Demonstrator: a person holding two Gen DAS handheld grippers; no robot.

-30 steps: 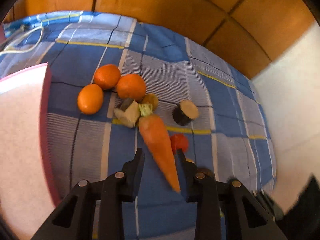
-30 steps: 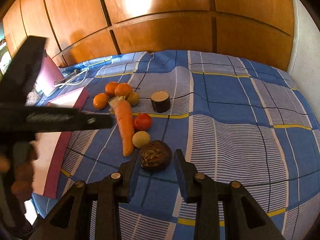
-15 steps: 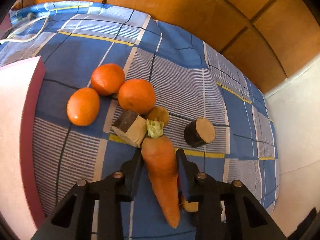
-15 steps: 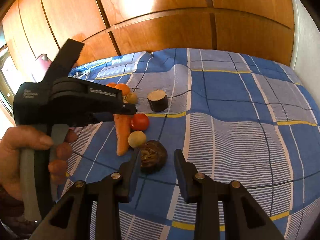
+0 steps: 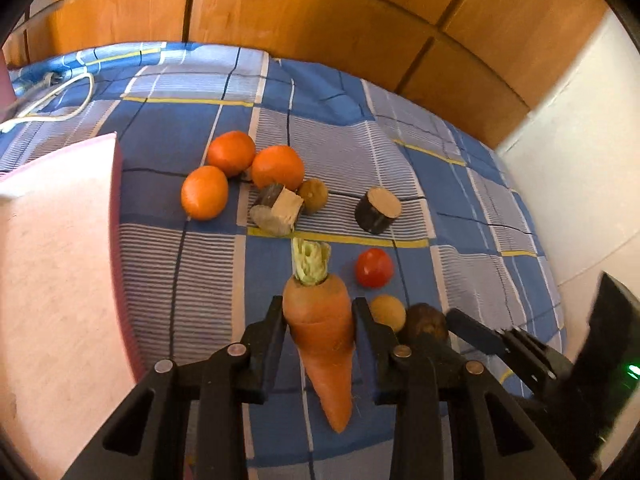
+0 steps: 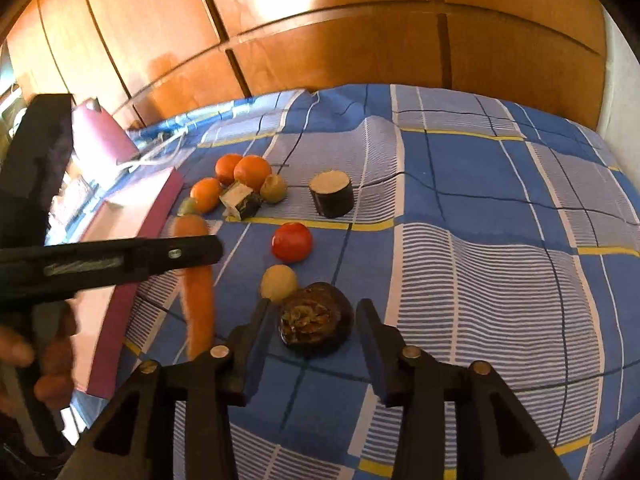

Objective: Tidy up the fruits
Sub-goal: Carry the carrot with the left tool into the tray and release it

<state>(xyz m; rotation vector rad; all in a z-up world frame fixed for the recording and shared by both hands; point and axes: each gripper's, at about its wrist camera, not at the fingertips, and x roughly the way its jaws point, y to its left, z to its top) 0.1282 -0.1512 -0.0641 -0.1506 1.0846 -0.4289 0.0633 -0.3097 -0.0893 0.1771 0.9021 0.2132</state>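
My left gripper (image 5: 318,314) is shut on the thick end of an orange carrot (image 5: 320,328) and holds it off the blue checked bedsheet (image 5: 420,184); the carrot also shows in the right wrist view (image 6: 198,300). My right gripper (image 6: 312,316) is open around a dark brown wrinkled fruit (image 6: 316,314) that lies on the sheet. Three oranges (image 5: 240,172), a cut brown piece (image 5: 278,210), a small brown fruit (image 5: 313,195), a dark round stub (image 5: 378,210), a red tomato (image 5: 374,268) and a small yellow fruit (image 5: 387,312) lie beyond.
A pink-edged board or box (image 5: 60,260) lies at the left on the bed. A white cable (image 5: 52,100) lies at the far left. Wooden wardrobe panels (image 6: 340,32) stand behind the bed. A white wall (image 5: 580,160) is at the right.
My left gripper closed on the carrot's thick end, lifted it and drew it back toward the left. My right gripper moved in around the dark fruit.
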